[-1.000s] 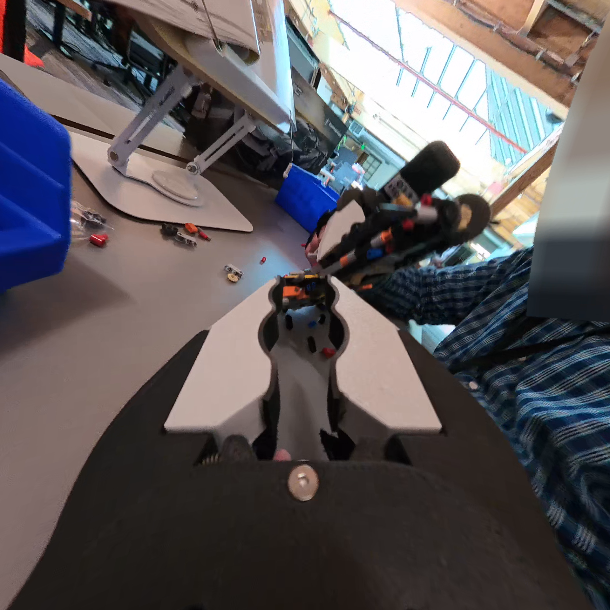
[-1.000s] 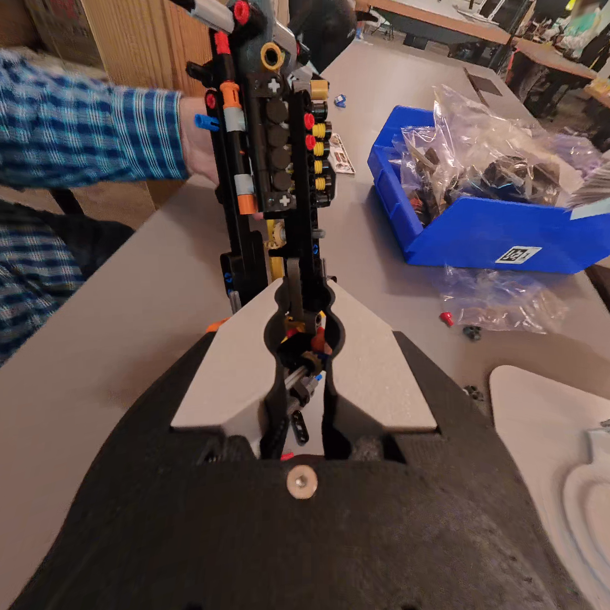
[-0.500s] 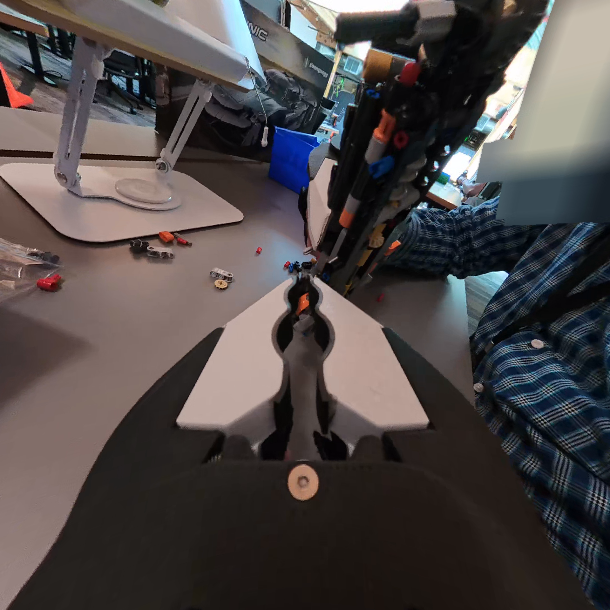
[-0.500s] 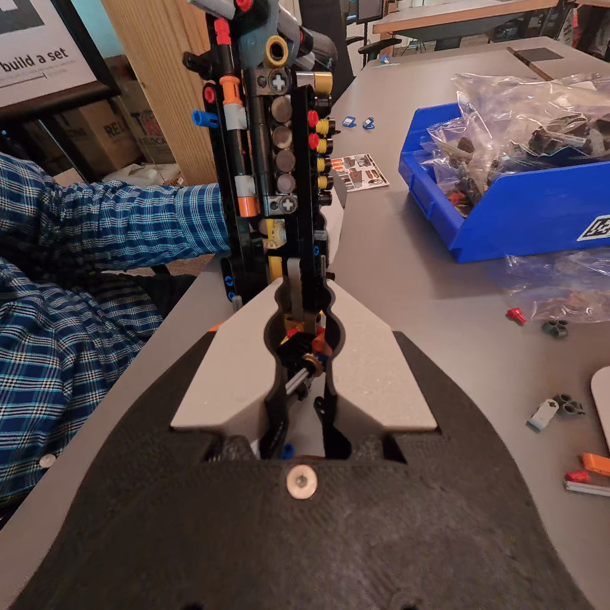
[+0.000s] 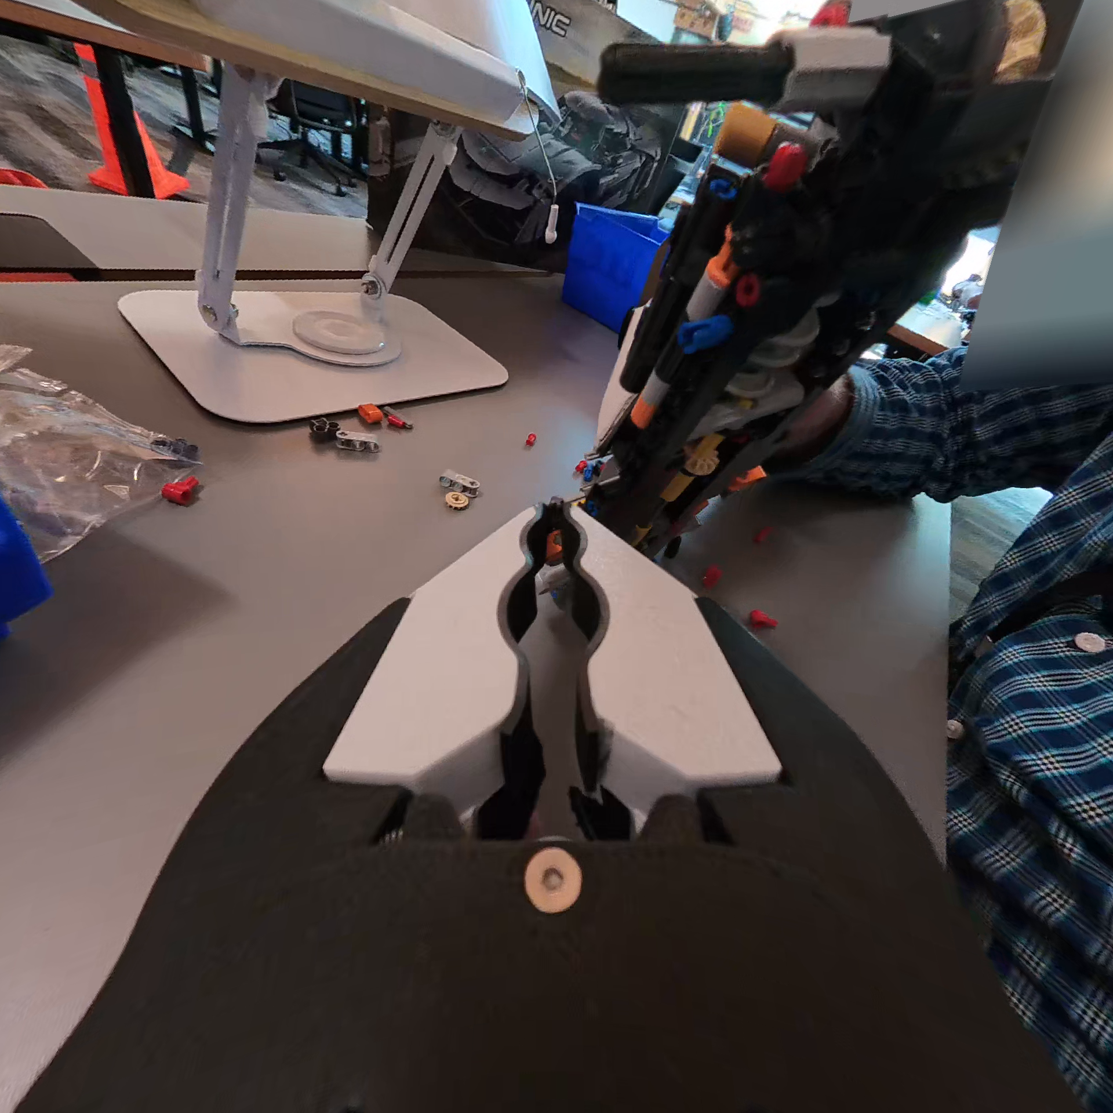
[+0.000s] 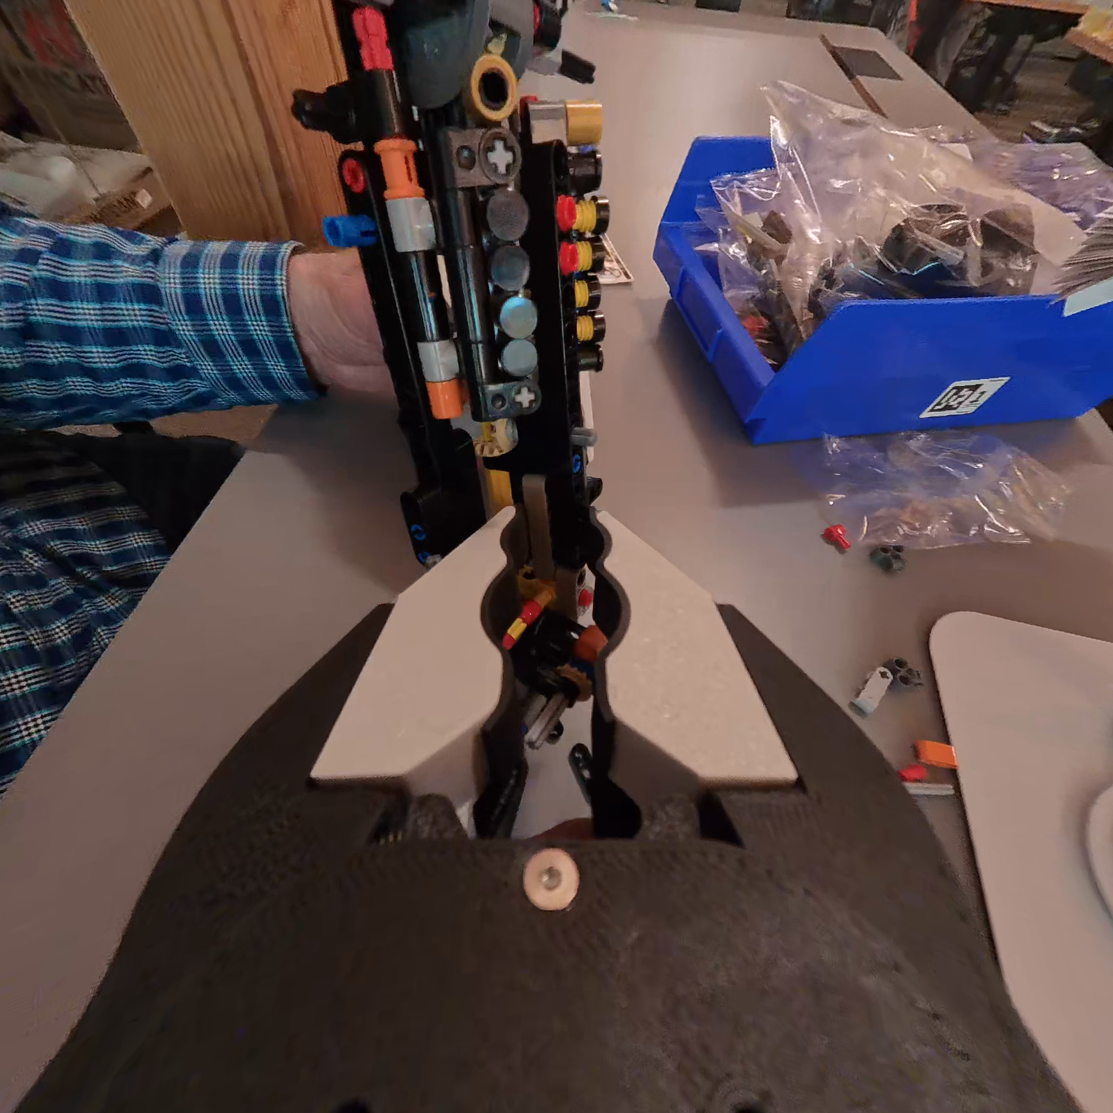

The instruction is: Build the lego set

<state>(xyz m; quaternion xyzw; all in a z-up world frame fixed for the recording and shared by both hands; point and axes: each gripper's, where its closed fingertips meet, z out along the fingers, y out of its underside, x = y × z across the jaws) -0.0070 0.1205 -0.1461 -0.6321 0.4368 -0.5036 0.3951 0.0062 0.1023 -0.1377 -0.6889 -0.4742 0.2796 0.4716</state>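
Note:
A tall black Lego Technic assembly (image 6: pixel 482 289) with orange, red, yellow and blue pins stands nearly upright over the grey table (image 6: pixel 301 572). My right gripper (image 6: pixel 554 518) is shut on its lower end. In the left wrist view the assembly (image 5: pixel 741 337) leans up to the right, just beyond my fingertips. My left gripper (image 5: pixel 554 509) is shut, with a small orange piece (image 5: pixel 553 542) pinched between its fingers close to the assembly's foot. A hand in a blue plaid sleeve (image 6: pixel 150 325) shows behind the assembly.
A blue bin (image 6: pixel 903 367) full of parts bags stands at the right, with a loose bag (image 6: pixel 939 494) before it. A white stand base (image 5: pixel 313 355) lies on the table. Small loose pieces (image 5: pixel 343 433) and red pins (image 5: pixel 762 617) are scattered around. Another bag (image 5: pixel 72 445) lies at the left. My left and right fingertips are right by each other. From either gripper's tips it is about 25 centimetres to the white stand base (image 5: pixel 313 355).
My left gripper's jaws have closed from a wide gap onto the orange piece. The assembly has swung from tilted to nearly upright in the left view. The right gripper has kept its hold.

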